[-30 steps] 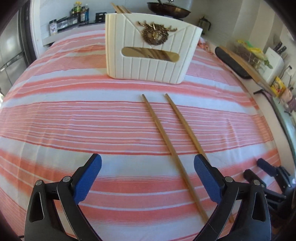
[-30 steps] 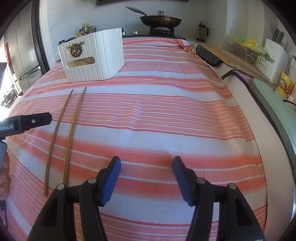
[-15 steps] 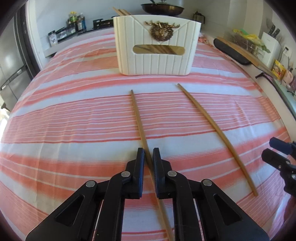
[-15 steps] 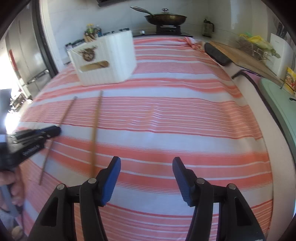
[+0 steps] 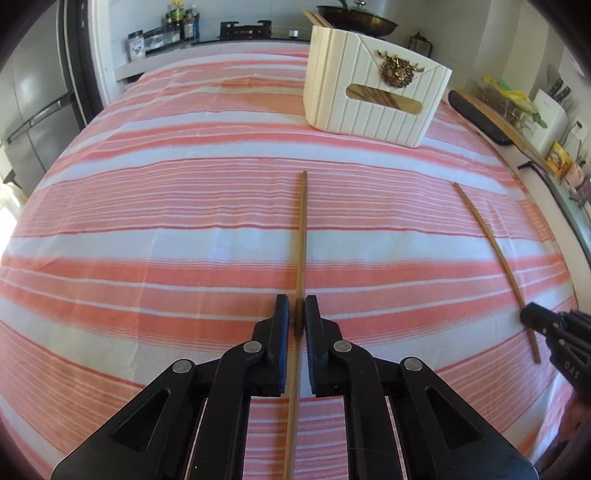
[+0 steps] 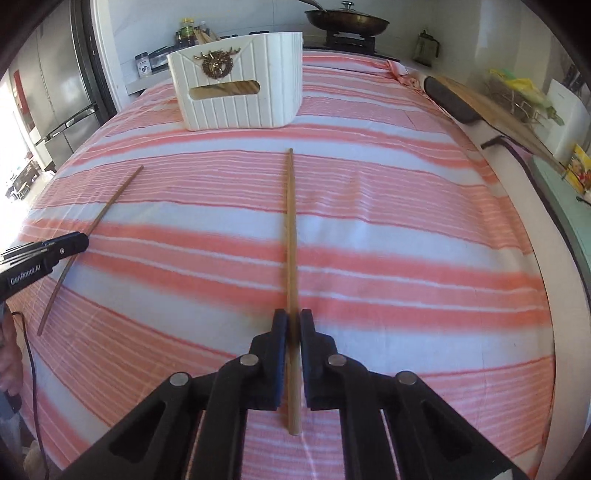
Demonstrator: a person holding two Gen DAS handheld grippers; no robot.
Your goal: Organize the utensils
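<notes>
Two long wooden chopsticks lie on the red-and-white striped cloth [image 5: 184,221]. My left gripper [image 5: 297,308] is shut on the left chopstick [image 5: 302,229], which runs straight ahead between its blue pads. My right gripper [image 6: 293,323] has its jaws closing on the right chopstick [image 6: 291,229], and the pads press on it. Each view shows the other tool at its edge: the right gripper [image 5: 532,317] on the right chopstick [image 5: 495,254], and the left gripper [image 6: 75,240] on the left chopstick [image 6: 99,218]. A white ribbed basket [image 5: 369,110] [image 6: 240,107] with a gold emblem stands beyond, holding more chopsticks.
A pan [image 6: 347,22] sits on the stove behind the basket. A cutting board [image 5: 491,122] and a knife block [image 5: 550,114] line the counter on the right. A steel fridge [image 6: 55,110] stands on the left, and bottles [image 5: 181,22] at the back.
Both grippers stood open a second ago. The left one shut on its chopstick first, then the right one shut on the other. The two chopsticks now lie farther apart.
</notes>
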